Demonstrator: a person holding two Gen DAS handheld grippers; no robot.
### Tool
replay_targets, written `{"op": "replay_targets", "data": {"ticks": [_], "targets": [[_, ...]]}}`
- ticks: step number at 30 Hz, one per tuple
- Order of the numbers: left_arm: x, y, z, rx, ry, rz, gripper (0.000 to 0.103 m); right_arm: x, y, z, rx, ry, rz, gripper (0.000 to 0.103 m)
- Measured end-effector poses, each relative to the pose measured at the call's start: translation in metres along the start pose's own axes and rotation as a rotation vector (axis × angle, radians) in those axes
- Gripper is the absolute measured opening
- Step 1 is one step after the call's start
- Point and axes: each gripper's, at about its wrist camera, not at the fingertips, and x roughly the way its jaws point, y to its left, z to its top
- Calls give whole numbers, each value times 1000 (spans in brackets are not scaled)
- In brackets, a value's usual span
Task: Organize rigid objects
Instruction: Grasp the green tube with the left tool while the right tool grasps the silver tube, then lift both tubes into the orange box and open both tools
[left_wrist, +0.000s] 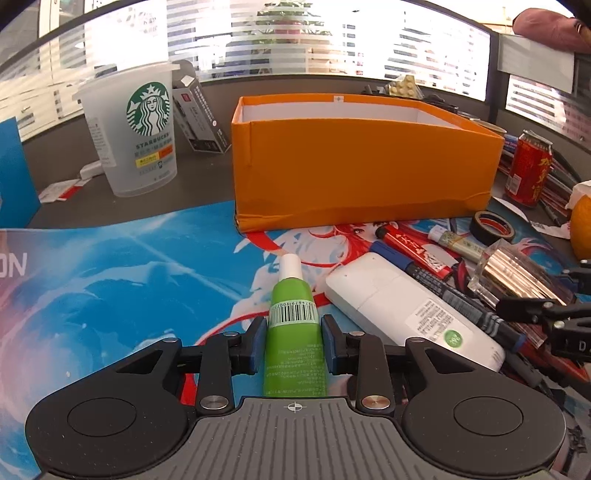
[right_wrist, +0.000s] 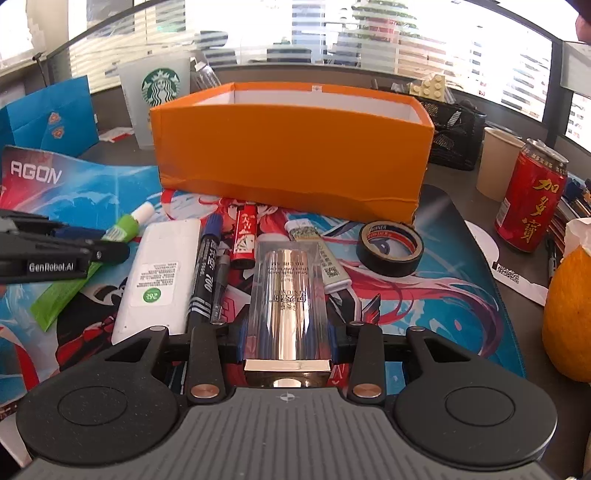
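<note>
A green tube with a white cap (left_wrist: 291, 295) lies on the printed desk mat, cap toward the orange box (left_wrist: 362, 166). My left gripper (left_wrist: 294, 343) is shut on the tube's middle, both blue pads against its sides. In the right wrist view a clear block-shaped bottle with a gold core (right_wrist: 288, 280) lies lengthwise between the fingers of my right gripper (right_wrist: 287, 343), which is shut on its near end. The open-topped orange box (right_wrist: 288, 147) stands just behind both. The box's floor is hidden.
Between the two grippers lie a white remote-like block (right_wrist: 159, 273), black markers (right_wrist: 205, 273) and a red stick (right_wrist: 244, 236). A tape roll (right_wrist: 389, 247), red can (right_wrist: 528, 203), paper cup (right_wrist: 496, 166) and orange fruit (right_wrist: 569, 317) crowd the right. A Starbucks cup (left_wrist: 136, 129) stands left of the box.
</note>
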Motion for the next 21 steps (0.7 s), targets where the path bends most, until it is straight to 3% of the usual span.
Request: {"op": "replay_targets", "data": {"ticks": [6, 10, 21], "targets": [[-11, 1, 5, -9, -11, -11, 29, -9, -2, 3, 5, -33, -7, 35], [-10, 7, 8, -39, 24, -41, 29, -9, -2, 4, 5, -24, -3, 35], [-9, 11, 0, -59, 48, -50, 29, 4, 1, 15, -75, 117, 9, 36]]}}
